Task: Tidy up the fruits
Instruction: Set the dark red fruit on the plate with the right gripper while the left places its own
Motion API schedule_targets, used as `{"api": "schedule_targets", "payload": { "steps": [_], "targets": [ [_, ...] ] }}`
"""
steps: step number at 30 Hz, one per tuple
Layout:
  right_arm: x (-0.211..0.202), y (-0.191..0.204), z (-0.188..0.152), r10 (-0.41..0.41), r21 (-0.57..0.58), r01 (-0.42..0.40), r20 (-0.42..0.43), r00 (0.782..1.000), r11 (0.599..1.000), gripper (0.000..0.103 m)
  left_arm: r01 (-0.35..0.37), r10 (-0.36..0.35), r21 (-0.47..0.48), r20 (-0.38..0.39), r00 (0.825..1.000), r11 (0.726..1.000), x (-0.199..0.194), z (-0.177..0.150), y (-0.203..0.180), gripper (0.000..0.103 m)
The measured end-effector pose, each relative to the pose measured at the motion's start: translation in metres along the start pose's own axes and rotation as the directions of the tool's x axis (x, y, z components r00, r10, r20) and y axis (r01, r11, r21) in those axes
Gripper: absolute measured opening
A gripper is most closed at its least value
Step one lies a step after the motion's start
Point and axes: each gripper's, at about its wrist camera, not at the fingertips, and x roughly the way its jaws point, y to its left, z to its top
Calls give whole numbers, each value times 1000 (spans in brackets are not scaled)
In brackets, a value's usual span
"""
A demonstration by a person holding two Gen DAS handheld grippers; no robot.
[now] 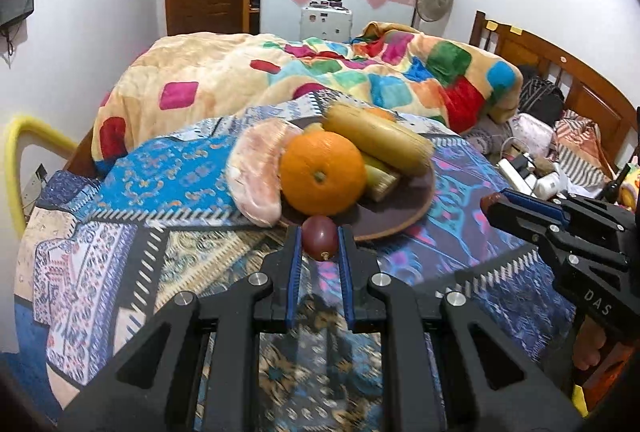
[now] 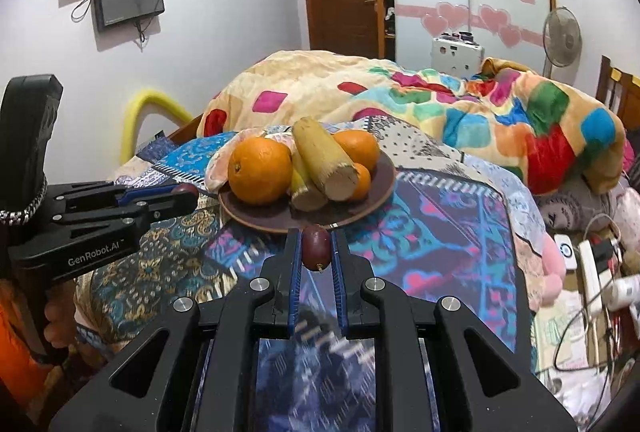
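A brown plate on the patterned cloth holds a large orange, a pale pomelo piece, sugarcane pieces and more oranges. My left gripper is shut on a small dark red fruit, held just in front of the plate's near rim. My right gripper is shut on another small dark red fruit, also close to the plate's front edge. Each gripper shows in the other's view, the right and the left.
The cloth covers a raised surface in front of a bed with a colourful blanket. A yellow foam-padded rail stands at left. Power strips and cables lie at right. A fan stands behind.
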Motion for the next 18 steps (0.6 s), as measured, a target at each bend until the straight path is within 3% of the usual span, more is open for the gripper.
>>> {"api": "schedule_targets", "payload": {
  "steps": [18],
  "targets": [
    [59,16,25,54,-85,-63,-105,993,994,13,-8,9,16,-53,999,1000,39,17,14,17]
  ]
}}
